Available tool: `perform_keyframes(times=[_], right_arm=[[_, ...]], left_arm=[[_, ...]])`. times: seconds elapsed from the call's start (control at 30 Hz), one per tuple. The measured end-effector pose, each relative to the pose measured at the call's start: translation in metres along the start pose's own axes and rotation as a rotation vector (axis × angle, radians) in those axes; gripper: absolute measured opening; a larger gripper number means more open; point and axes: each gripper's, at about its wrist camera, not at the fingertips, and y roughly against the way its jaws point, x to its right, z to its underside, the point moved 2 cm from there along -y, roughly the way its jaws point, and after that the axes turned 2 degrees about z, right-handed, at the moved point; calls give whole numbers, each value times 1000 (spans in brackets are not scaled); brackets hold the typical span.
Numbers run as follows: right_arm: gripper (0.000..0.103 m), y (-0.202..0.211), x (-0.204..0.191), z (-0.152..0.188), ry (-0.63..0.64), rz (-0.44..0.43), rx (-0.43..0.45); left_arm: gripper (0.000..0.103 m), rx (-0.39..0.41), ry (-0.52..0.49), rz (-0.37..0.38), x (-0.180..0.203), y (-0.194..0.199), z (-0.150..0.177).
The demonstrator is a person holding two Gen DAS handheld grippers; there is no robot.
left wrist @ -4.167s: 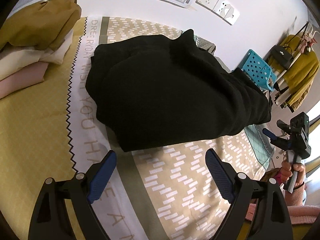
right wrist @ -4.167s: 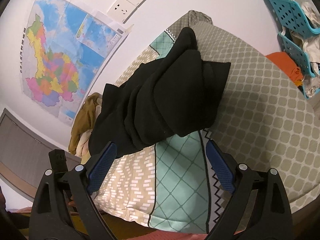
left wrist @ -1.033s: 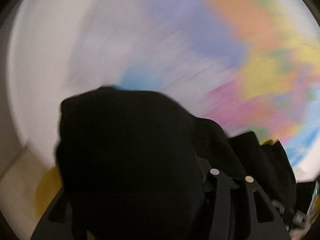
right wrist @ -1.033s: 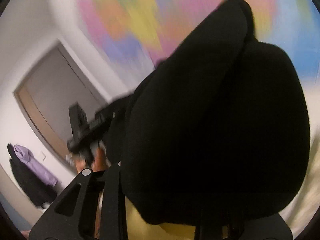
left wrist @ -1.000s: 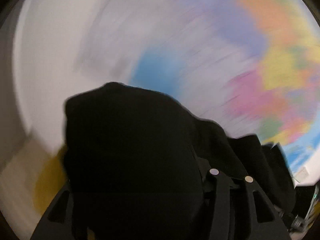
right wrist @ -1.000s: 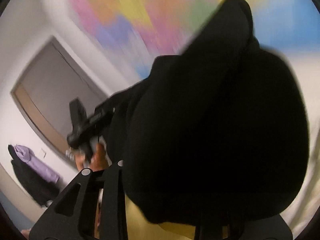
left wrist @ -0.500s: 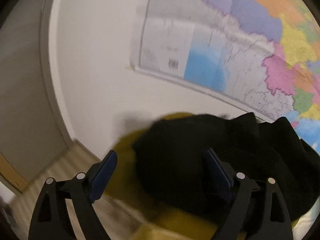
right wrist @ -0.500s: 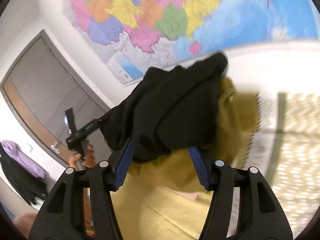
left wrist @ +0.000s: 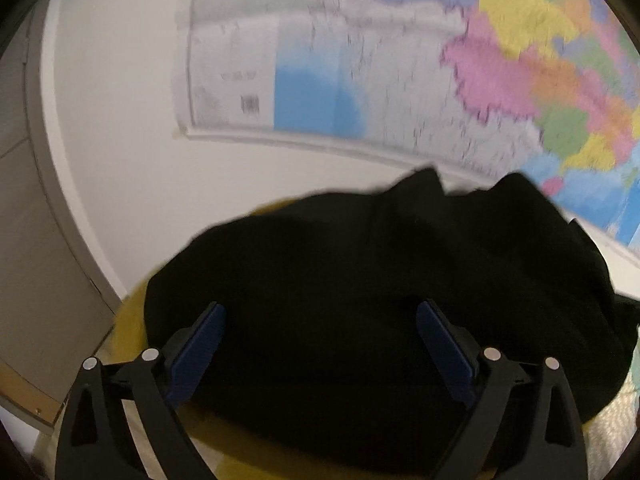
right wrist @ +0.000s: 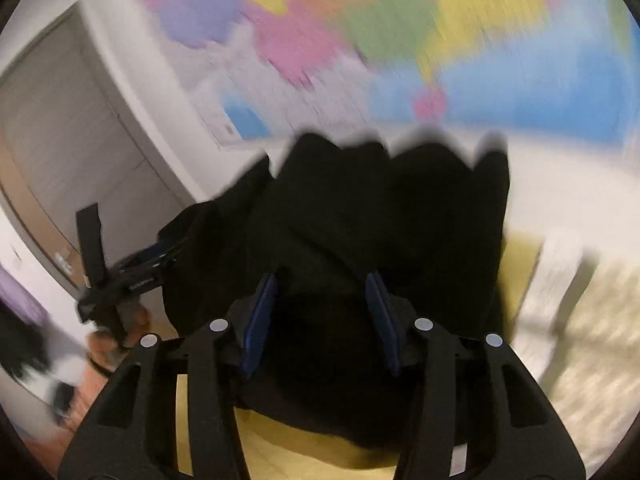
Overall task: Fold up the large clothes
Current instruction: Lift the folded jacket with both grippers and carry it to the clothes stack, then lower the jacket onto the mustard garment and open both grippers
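The folded black garment (left wrist: 380,260) lies on top of a yellow garment (left wrist: 128,320) at the foot of the wall. In the left wrist view my left gripper (left wrist: 320,308) straddles its near edge. Its jaws are opening and stand very wide, and the blue pads (left wrist: 200,340) are clear of the cloth. In the blurred right wrist view the black garment (right wrist: 380,200) fills the gap of my right gripper (right wrist: 320,280). Its jaws are closing from a half-wide gap, and the pads do not seem to press on the cloth. The left gripper (right wrist: 120,276) shows at the left.
A coloured wall map (left wrist: 400,60) hangs right behind the pile. A grey door (right wrist: 60,140) is at the left. A hand (right wrist: 116,344) holds the left gripper's handle. The patterned bedspread (right wrist: 580,340) runs off to the right. The yellow garment (right wrist: 520,272) sticks out beside the black one.
A second ago both grippers held the black garment up against the cameras. It now rests on the yellow pile, the left jaws have spread wide, and the right jaws have loosened.
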Motion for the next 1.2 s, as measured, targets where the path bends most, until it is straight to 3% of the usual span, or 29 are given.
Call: perform_keyframes(times=[0.1, 0.2, 0.27, 0.47, 0.63, 1.2], right_arm=[[45, 4, 13, 14, -44, -40, -8], [57, 24, 3, 16, 11, 14, 41], [71, 36, -4, 19, 47, 56, 76], [80, 52, -25, 38, 169, 143, 141], [94, 54, -34, 44, 208, 179, 163], [97, 54, -47, 70, 264, 232, 174]], left_arm=[[95, -9, -16, -33, 4, -1, 4], [95, 22, -25, -48, 14, 15, 4], [96, 49, -23, -54, 21, 28, 7], [96, 121, -73, -69, 54, 63, 21], [96, 163, -80, -87, 74, 81, 34], [96, 141, -58, -106, 102, 98, 74]])
